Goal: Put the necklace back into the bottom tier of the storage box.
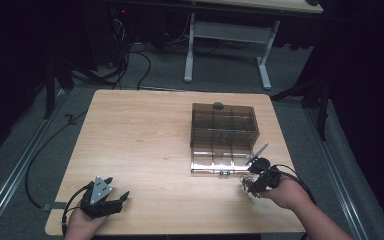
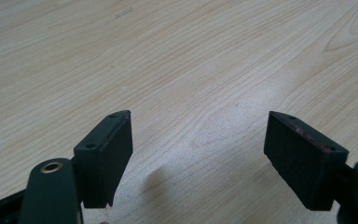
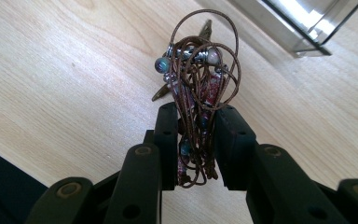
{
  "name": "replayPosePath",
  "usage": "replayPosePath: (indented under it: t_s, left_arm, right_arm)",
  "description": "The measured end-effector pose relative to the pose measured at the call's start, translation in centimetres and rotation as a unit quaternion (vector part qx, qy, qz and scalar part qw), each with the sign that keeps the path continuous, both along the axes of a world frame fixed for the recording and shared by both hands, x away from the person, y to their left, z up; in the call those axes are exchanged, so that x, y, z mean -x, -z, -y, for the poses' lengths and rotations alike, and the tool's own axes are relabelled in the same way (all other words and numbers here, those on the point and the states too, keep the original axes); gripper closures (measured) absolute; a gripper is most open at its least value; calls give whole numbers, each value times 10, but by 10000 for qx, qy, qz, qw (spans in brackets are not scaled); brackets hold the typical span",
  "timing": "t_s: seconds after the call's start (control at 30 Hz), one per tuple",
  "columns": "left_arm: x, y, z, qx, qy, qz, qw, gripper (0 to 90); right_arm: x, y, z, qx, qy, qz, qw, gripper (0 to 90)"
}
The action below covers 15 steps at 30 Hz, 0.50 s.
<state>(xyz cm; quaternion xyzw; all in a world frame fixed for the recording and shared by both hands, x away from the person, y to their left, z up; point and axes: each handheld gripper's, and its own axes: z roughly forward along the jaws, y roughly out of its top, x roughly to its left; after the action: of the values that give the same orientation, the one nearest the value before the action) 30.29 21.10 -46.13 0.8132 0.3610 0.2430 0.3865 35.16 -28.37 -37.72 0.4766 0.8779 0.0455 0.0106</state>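
A bundle of brown cord with beads and small metal charms, a necklace or bracelet, is pinched between the jaws of my right gripper, which is shut on it. In the high view that gripper hovers near the table's front right, just in front of a smoky clear plastic compartment box whose lid lies folded down toward me. The corded jewelry dangles from it. My left gripper rests at the front left, jaws wide open over bare wood, nothing between them.
The wooden table has open room across its left and middle. A thin stick or pen leans at the box's front right corner. A small dark knob sits on the box's far edge. Cables and another table's legs lie on the floor behind.
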Motion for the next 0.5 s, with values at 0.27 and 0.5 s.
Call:
replayPosePath:
  t_s: [0.27, 0.5]
  left_arm:
    - [0, 0, 0, 21, -22, 8, 10000, 238]
    - [0, 0, -1, 27, -4, 5, 10000, 238]
  right_arm:
    - [-5, -13, 1, -83, 2, 96, 9999, 727]
    - [-10, -22, -2, -105, -5, 162, 9998, 732]
